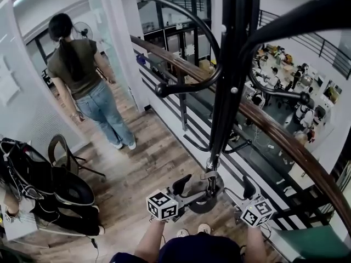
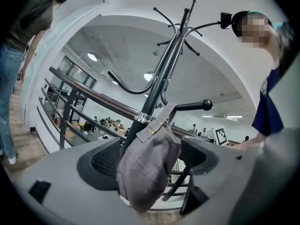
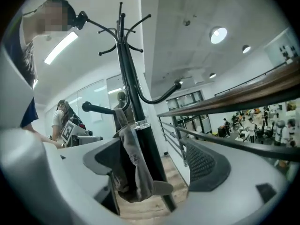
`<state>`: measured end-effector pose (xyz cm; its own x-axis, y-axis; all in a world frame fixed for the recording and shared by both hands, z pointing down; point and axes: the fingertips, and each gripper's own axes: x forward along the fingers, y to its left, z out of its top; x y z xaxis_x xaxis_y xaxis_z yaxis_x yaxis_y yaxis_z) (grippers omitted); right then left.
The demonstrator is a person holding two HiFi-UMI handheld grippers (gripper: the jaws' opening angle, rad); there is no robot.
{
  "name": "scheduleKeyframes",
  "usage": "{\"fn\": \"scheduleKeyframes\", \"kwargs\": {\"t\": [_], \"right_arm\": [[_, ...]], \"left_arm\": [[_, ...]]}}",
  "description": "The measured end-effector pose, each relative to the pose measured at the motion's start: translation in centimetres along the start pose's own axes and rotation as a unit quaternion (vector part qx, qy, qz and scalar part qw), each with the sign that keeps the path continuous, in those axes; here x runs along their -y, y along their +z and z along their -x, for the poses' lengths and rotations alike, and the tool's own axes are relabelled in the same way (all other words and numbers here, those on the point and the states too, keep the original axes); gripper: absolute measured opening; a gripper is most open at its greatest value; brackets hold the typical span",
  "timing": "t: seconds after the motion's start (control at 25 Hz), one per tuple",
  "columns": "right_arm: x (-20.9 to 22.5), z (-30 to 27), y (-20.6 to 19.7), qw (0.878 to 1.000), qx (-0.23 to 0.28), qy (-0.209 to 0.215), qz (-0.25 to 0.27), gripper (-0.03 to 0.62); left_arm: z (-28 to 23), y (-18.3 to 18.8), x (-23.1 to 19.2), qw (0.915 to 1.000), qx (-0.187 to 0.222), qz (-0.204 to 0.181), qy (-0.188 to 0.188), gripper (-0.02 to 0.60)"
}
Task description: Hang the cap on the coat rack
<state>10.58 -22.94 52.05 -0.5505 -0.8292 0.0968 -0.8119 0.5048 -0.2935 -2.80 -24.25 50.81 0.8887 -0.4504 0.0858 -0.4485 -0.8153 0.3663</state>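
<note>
On a low hook of the black coat rack (image 2: 161,78), a grey cap (image 2: 146,170) hangs by its back strap, close against the pole. The left gripper (image 2: 152,157) and right gripper (image 3: 157,163) both gape wide, gripping nothing, with the cap dangling between their jaws.

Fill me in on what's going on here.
A person holds a gripper in each hand at a black coat rack. A grey cap hangs by its strap from a low hook on the rack. The left gripper and right gripper both have their jaws apart on either side of the cap, not clamped on it, so the hanging looks done. Another person stands further off.
</note>
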Motion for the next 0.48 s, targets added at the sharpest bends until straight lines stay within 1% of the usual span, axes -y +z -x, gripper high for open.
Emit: {"fn": "scheduleKeyframes", "kwargs": {"t": [0.04,0.12,0.2,0.24,0.36,0.48], "right_arm": [[0.1,0.3,0.5,1.0,0.002,-0.01,0.013,0.43],[0.1,1.1,1.3,0.998,0.004,-0.034,0.043,0.431],[0.0,1.9,2.3,0.995,0.006,-0.057,0.078,0.426],[-0.2,2.3,2.8,0.993,0.008,-0.066,0.095,0.425],[-1.1,3.9,4.3,0.988,0.025,-0.088,0.125,0.417],[-2.2,5.8,5.4,0.983,0.043,-0.112,0.14,0.413]], "left_arm": [[0.2,0.4,0.1,0.9999,0.0,-0.015,0.007,0.393],[0.9,1.2,-0.2,0.9974,-0.005,-0.058,0.042,0.393],[1.6,2.2,-0.7,0.9911,-0.007,-0.104,0.083,0.393],[2.0,2.8,-0.6,0.9883,-0.002,-0.119,0.096,0.393],[3.6,4.9,0.6,0.9827,0.033,-0.139,0.118,0.393],[5.6,5.8,2.1,0.9777,0.066,-0.129,0.152,0.391]]}}
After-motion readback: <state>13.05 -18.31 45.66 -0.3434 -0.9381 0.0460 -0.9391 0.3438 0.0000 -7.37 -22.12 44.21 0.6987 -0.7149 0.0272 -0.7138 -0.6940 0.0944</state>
